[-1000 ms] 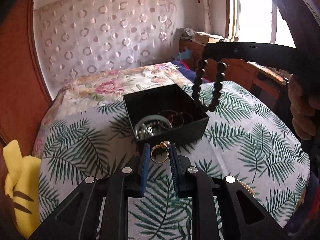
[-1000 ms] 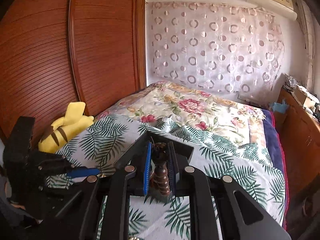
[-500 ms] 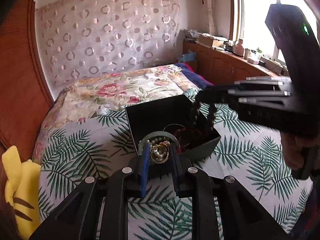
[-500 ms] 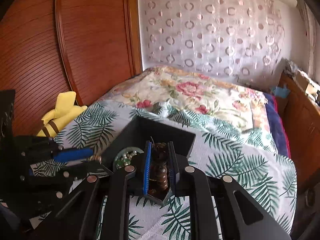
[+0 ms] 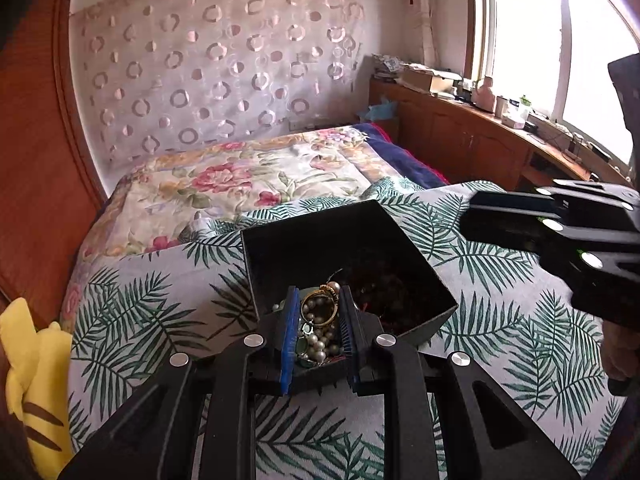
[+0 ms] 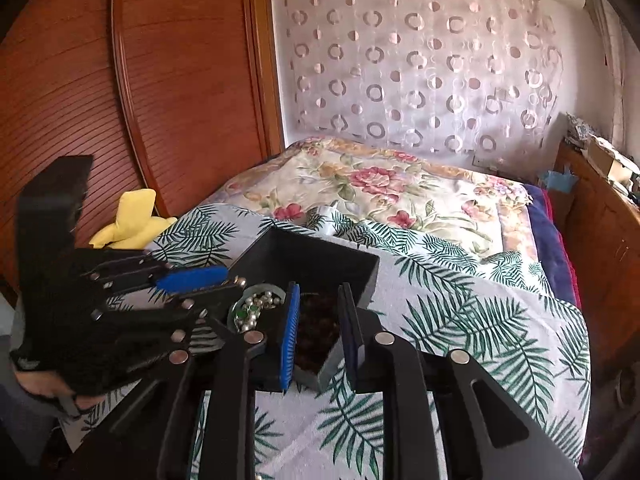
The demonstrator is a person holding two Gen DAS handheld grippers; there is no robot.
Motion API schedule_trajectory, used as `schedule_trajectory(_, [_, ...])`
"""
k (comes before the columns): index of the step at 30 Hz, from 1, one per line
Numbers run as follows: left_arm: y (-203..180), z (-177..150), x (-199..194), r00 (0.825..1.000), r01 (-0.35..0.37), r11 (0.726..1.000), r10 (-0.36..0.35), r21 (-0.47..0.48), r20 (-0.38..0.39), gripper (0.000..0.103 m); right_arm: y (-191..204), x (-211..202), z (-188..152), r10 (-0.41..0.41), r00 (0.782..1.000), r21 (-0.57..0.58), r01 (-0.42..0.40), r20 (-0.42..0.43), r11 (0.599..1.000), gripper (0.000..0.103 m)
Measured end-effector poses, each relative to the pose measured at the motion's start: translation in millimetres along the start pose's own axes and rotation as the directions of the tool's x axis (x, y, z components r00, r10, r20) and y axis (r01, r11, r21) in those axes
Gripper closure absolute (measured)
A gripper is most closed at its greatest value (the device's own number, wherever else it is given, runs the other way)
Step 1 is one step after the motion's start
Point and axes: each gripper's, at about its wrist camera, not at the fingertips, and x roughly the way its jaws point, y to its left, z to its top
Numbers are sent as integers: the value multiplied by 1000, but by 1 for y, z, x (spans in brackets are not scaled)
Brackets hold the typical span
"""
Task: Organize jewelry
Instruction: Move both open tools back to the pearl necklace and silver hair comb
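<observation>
Left wrist view: the left hand-held gripper [image 5: 319,312] pinches a gold ring [image 5: 319,309] by its band, just above the near corner of the black box [image 5: 416,254], which sits on the palm-print bed cover [image 5: 132,312]. Pearl beads [image 5: 320,340] lie in the box directly below the ring. From the right wrist view, the right hand-held gripper [image 6: 318,320] hangs over the box's near corner with its fingers spread and nothing between them; a dark beaded bracelet [image 6: 316,320] lies inside beneath it. I judge the ring light, stiff and slippery, best held across the band; strung beads are limp, so grip a few beads.
</observation>
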Motion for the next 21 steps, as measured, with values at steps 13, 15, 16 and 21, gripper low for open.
schedule_trajectory(13, [-4,-26,-23,999,16,1000,-16,-4,29,46,2,-40,-69,13,1000,34,-13,0,999,81])
schedule_trajectory(15, [-6,-39,-33,999,24,1000,-24,-2,35,40,5,-46,-83,17,1000,35,-16,-10,999,81])
schedule_trajectory(16, [-8,-45,-37,999,26,1000,-26,2,36,40,7,-48,-90,18,1000,37,-17,-16,999,81])
schedule_trajectory(21, [-12,-74,-55,998,54,999,-54,1,34,32,16,-60,-118,20,999,46,-18,-38,999,81])
